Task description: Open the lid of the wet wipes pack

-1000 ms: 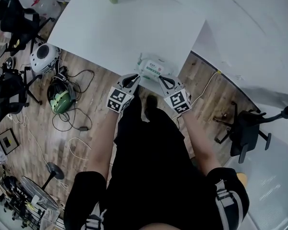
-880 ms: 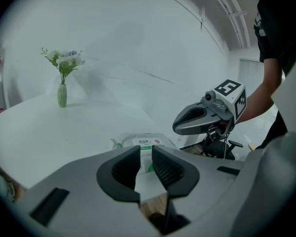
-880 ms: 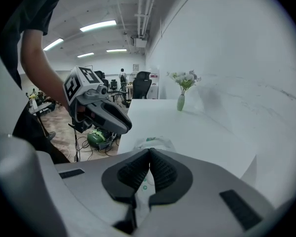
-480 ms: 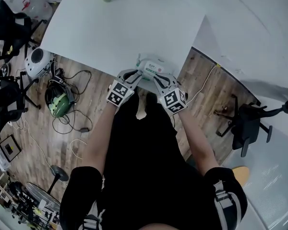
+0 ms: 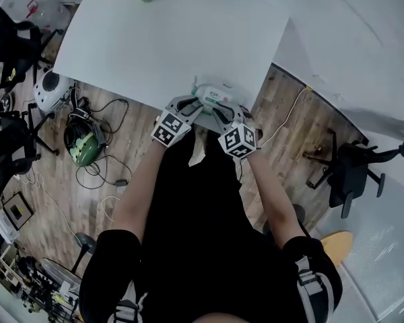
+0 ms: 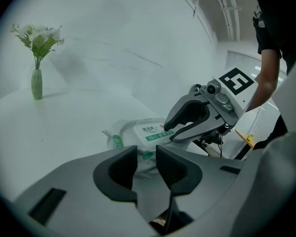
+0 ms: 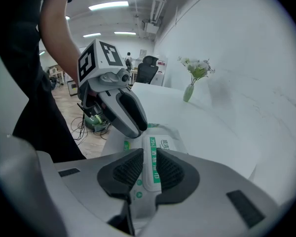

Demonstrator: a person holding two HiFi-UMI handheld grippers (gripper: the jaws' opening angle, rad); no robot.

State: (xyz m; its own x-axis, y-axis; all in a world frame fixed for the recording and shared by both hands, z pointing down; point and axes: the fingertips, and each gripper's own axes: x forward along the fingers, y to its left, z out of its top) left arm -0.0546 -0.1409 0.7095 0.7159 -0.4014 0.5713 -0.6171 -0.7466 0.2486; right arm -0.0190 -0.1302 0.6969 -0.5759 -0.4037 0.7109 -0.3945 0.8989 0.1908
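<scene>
The left gripper [image 6: 146,154] stands narrowly open, empty. The right gripper [image 7: 149,158], its jaws just opening, frames the wet wipes pack [image 7: 160,144] at its green "75%" label [image 7: 153,157], unpinched.

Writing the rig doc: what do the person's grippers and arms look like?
The left gripper and right gripper match: light grey moulded shells, rounded jaws, black ribbed pads. Each carries a white cube printed with black square markers. The person wears black short sleeves, and the forearms are bare.
</scene>
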